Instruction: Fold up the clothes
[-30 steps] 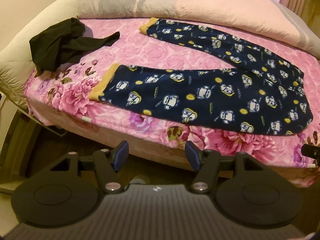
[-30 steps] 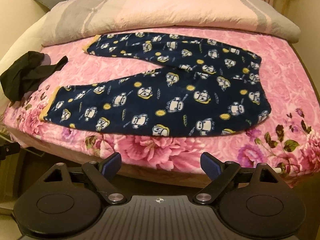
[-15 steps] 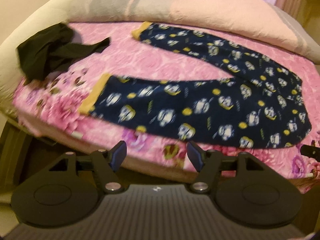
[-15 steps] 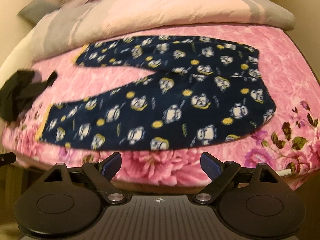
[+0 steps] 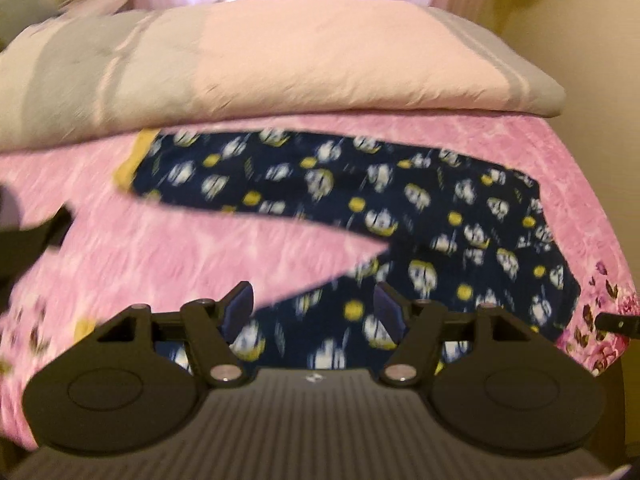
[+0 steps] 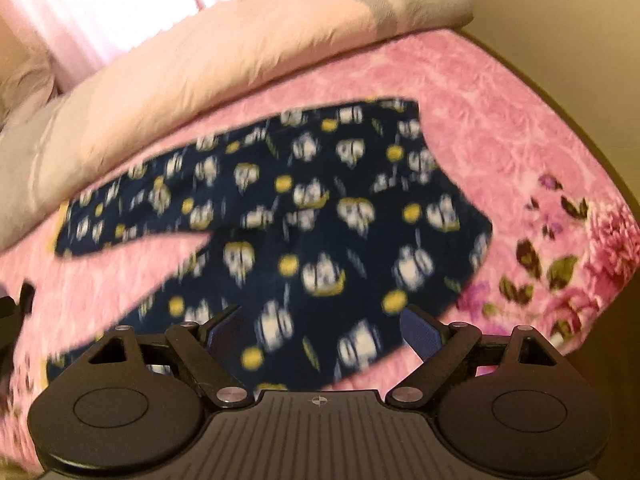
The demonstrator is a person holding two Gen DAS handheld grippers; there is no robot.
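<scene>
Navy pyjama trousers (image 5: 420, 216) with white-and-yellow cartoon prints and yellow cuffs lie flat on the pink floral bed (image 5: 168, 248), legs spread to the left, waist to the right. My left gripper (image 5: 314, 308) is open and empty, hovering over the near leg. My right gripper (image 6: 320, 326) is open and empty, over the seat and waist part of the trousers (image 6: 320, 216). Both views are motion-blurred.
A folded pink-and-grey duvet (image 5: 280, 60) lies along the back of the bed. A black garment (image 5: 32, 236) shows at the left edge. The bed's right edge (image 6: 580, 128) meets a beige wall. A bright curtained window is behind.
Both grippers have moved forward from the bed's front edge to over the trousers, which now fill the views. The jaws stayed open. The right view has tilted.
</scene>
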